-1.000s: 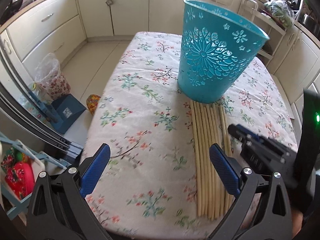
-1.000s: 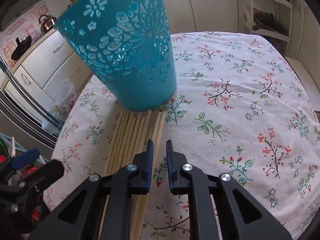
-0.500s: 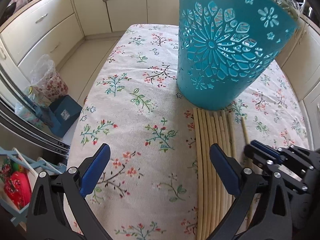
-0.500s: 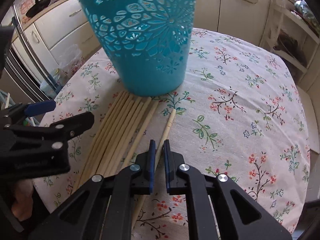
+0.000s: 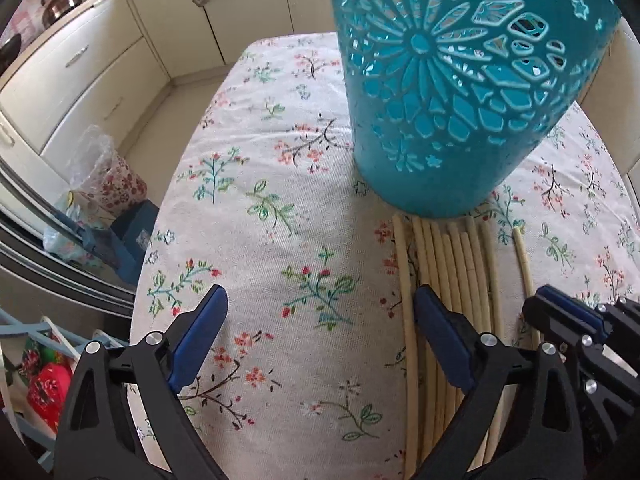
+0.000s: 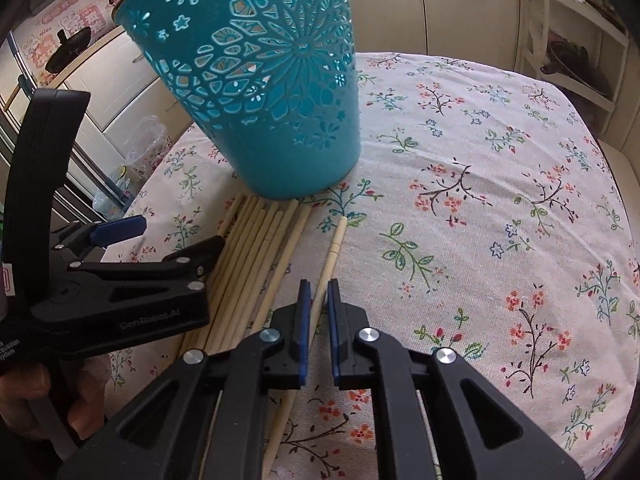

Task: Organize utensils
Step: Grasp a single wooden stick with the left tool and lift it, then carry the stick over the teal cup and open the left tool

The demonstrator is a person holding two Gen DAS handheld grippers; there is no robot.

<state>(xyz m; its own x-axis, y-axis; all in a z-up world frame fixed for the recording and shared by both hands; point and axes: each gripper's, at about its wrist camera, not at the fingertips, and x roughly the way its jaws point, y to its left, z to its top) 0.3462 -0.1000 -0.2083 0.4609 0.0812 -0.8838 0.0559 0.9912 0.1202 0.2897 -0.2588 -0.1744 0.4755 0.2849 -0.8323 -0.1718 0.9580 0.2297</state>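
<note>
I am holding the right gripper (image 6: 318, 292) clenched on a single pale wooden chopstick (image 6: 334, 246), which is lying apart from the others on the floral-cloth bench (image 6: 500, 208); its far tip is pointing toward the teal perforated plastic basket (image 6: 260, 80). The row of pale wooden chopsticks (image 6: 248, 256) is lying side by side on the bench, far ends just at the upright basket's base. My left gripper (image 5: 320, 320) is hanging over the bench with its jaws wide and closing slightly; only cloth is showing between them, its right finger (image 5: 440, 336) standing over the row's left edge. A hand (image 6: 48, 404) is gripping the left tool's handle.
</note>
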